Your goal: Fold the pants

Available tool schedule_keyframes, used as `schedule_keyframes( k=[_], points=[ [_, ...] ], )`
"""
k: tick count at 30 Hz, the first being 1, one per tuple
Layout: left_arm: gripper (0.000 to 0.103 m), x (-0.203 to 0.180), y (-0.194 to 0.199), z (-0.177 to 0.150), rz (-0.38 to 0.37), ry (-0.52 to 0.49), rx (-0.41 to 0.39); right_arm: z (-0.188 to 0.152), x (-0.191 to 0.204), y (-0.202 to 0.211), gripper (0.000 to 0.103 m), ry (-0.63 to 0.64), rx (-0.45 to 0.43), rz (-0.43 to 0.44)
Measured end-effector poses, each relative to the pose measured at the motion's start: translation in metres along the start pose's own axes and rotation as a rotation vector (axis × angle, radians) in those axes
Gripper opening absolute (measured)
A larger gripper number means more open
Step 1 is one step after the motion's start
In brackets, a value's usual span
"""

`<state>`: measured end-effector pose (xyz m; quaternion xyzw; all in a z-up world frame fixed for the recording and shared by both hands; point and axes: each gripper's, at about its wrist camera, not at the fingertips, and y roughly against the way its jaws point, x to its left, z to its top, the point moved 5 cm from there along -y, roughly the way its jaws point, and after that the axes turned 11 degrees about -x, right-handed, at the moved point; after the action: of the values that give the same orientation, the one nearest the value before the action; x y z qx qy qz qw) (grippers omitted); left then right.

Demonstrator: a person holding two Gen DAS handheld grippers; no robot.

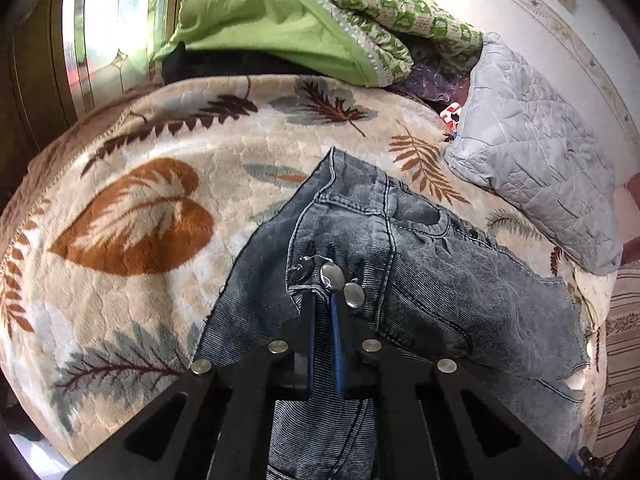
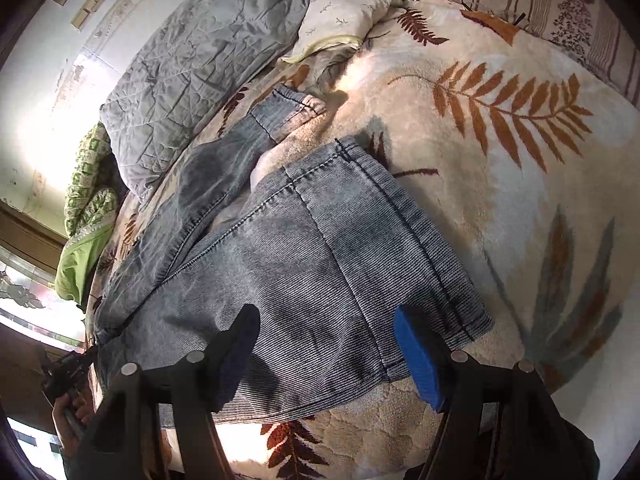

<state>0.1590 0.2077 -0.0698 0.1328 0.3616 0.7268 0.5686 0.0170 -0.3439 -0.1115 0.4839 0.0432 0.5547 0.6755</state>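
pants (image 2: 304, 248): one pair on blanket (image 2: 520, 184). left tool (image 1: 322, 304) clamped on waistband; right tool (image 2: 326, 344) spread apart.

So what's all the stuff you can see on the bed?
jeans: one pair, faded grey-blue, spread across the blanket; waist end pinched by the left tongs.
blanket: one, cream with brown and grey leaves, covering the bed.
quilt: one, pale grey, folded by the wall.
green bedding: one pile, plain and patterned green, far end of the bed.
pillow: one, cream with small sprigs, beside the quilt.
left tongs: shut on the jeans.
right tongs: open, over a jeans leg, blue pads.
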Motion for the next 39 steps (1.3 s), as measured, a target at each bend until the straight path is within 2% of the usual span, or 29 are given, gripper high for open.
schedule_keyframes(
  k=[2,3,5,6,9,11,13,16,18,19,20,21,22,23,25,27,28,29,30,31,33,34,36,39],
  points=[
    [0.000,0.002,-0.001,-0.001,0.062,-0.040,-0.011,0.008,0.003,0.007,0.073,0.029,-0.020,-0.010],
    [0.000,0.007,-0.007,-0.004,0.102,-0.050,0.010,0.014,0.003,0.011,0.073,0.034,-0.031,-0.009],
    [0.000,0.022,-0.026,-0.017,0.141,-0.042,0.112,0.032,0.007,0.011,0.073,0.050,-0.051,-0.015],
    [0.000,0.028,-0.028,-0.020,0.144,-0.017,0.117,0.044,0.009,0.007,0.073,0.057,-0.060,-0.024],
    [0.000,0.030,-0.017,-0.014,0.068,0.051,0.066,0.089,0.020,-0.019,0.073,0.103,-0.096,-0.037],
    [0.022,0.026,-0.012,-0.008,0.038,0.070,0.043,0.116,0.025,-0.047,0.073,0.115,-0.086,-0.055],
    [0.034,0.023,-0.017,-0.005,0.085,0.056,0.042,0.135,0.023,-0.080,0.073,0.092,-0.050,-0.068],
    [0.037,0.030,-0.032,-0.007,0.092,0.088,0.089,0.150,0.018,-0.118,0.073,0.088,-0.016,-0.118],
    [0.037,0.032,-0.034,-0.008,0.079,0.095,0.104,0.153,0.020,-0.134,0.065,0.096,0.008,-0.114],
    [0.037,0.032,-0.031,-0.007,0.076,0.093,0.086,0.151,0.024,-0.139,0.041,0.117,0.029,-0.111],
    [0.041,0.034,-0.025,-0.005,0.077,0.094,0.059,0.149,0.027,-0.141,0.026,0.143,0.034,-0.133],
    [0.044,0.037,-0.021,-0.003,0.084,0.099,0.039,0.147,0.030,-0.141,0.024,0.173,0.028,-0.155],
    [0.050,0.041,-0.017,-0.001,0.095,0.112,0.028,0.145,0.033,-0.138,0.017,0.205,0.023,-0.180],
    [0.052,0.045,-0.012,0.002,0.103,0.132,0.014,0.144,0.035,-0.134,0.010,0.239,0.008,-0.208],
    [0.052,0.047,-0.003,0.008,0.092,0.148,-0.015,0.145,0.040,-0.116,0.003,0.302,-0.050,-0.256],
    [0.057,0.041,0.005,0.014,0.075,0.138,-0.039,0.148,0.039,-0.098,0.003,0.345,-0.102,-0.295],
    [0.065,0.037,0.007,0.017,0.061,0.133,-0.048,0.146,0.035,-0.098,0.004,0.350,-0.092,-0.308],
    [0.070,0.030,0.008,0.020,0.039,0.128,-0.053,0.143,0.029,-0.105,0.005,0.343,-0.045,-0.297],
    [0.071,0.023,0.008,0.021,0.010,0.121,-0.053,0.140,0.022,-0.113,0.005,0.307,0.014,-0.251],
    [0.072,0.016,0.007,0.021,-0.018,0.111,-0.048,0.139,0.015,-0.116,0.010,0.251,0.050,-0.214],
    [0.074,0.002,0.003,0.021,-0.051,0.093,-0.036,0.143,0.010,-0.114,0.047,0.155,0.031,-0.143],
    [0.074,-0.003,0.001,0.021,-0.051,0.082,-0.039,0.147,0.009,-0.112,0.080,0.108,0.014,-0.113],
    [0.074,-0.010,-0.006,0.020,-0.041,0.074,-0.036,0.155,0.008,-0.109,0.084,0.036,-0.028,-0.066],
    [0.074,-0.017,-0.024,0.012,-0.033,0.047,0.008,0.160,0.016,-0.119,0.081,0.060,0.004,-0.061]
  ],
)
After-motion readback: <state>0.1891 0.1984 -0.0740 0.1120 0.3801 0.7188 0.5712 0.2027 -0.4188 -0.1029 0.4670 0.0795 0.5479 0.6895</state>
